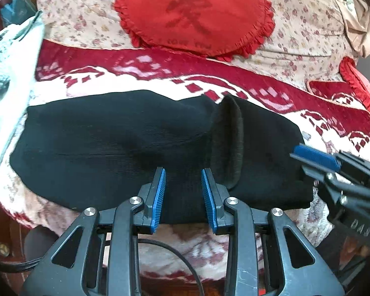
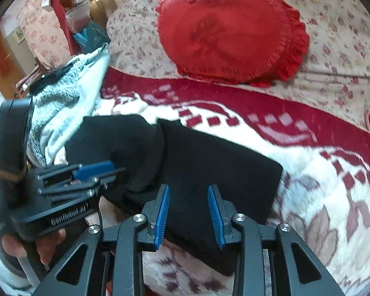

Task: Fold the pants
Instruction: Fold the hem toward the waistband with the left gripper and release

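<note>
Home bedroom, floral bedspread [image 1: 295, 24], red heart pillow [image 2: 229, 32], patterned blanket [image 2: 320, 172]

Near edge of pants [image 1: 115, 148] hidden behind left gripper [image 1: 183, 187]. Pillow [image 1: 192, 12] cut off at top edge. Second pillow [image 1: 357, 83] cropped at right. Blanket [image 2: 320, 172] pattern blurred. Hand [image 2: 34, 245] mostly hidden.

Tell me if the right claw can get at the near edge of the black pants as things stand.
Probably yes. The right claw hangs open right over the near edge of the black pants, and nothing lies between them; the left claw is off to one side.
</note>
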{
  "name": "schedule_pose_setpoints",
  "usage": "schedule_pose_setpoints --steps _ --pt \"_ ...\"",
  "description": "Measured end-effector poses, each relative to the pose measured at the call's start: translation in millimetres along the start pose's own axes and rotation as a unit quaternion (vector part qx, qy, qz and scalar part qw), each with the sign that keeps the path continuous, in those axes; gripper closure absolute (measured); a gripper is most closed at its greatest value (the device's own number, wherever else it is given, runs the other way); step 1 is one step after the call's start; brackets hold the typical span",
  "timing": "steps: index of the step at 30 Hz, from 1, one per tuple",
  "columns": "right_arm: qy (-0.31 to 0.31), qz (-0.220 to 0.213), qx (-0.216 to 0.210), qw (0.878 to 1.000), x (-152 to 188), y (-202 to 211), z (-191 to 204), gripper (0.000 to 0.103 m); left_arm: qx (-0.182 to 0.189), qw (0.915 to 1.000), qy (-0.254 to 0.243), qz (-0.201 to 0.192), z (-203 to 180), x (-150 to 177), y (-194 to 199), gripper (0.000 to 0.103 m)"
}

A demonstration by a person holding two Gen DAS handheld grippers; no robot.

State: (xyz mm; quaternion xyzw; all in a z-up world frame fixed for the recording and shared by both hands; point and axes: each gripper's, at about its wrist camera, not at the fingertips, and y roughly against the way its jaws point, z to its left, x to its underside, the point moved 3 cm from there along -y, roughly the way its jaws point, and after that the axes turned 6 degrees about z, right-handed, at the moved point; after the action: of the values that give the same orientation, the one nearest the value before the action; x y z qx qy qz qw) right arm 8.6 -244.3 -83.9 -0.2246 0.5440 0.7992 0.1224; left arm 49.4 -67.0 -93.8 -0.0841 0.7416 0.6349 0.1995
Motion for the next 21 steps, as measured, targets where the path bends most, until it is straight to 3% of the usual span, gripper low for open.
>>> schedule_pose_setpoints --steps 3,6,13,21 --pt "0.009 -0.001 -0.005 1.0 -11 -7 12 0.072 -0.015 0.9998 0.008 -0.009 14 2 9 0.074" --pt "0.02 0.011 -0.002 1.0 -18 -22 23 0.072 -0.019 0.9994 0.024 -0.017 29 4 16 0.065" --pt "0.029 0.051 0.007 0.998 -23 -65 32 0.071 -0.022 0.9975 0.064 -0.02 62 6 25 0.065" --pt "0.05 0.041 -0.011 0.998 -38 -50 57 0.067 -0.034 0.9941 0.099 -0.026 94 11 31 0.065"
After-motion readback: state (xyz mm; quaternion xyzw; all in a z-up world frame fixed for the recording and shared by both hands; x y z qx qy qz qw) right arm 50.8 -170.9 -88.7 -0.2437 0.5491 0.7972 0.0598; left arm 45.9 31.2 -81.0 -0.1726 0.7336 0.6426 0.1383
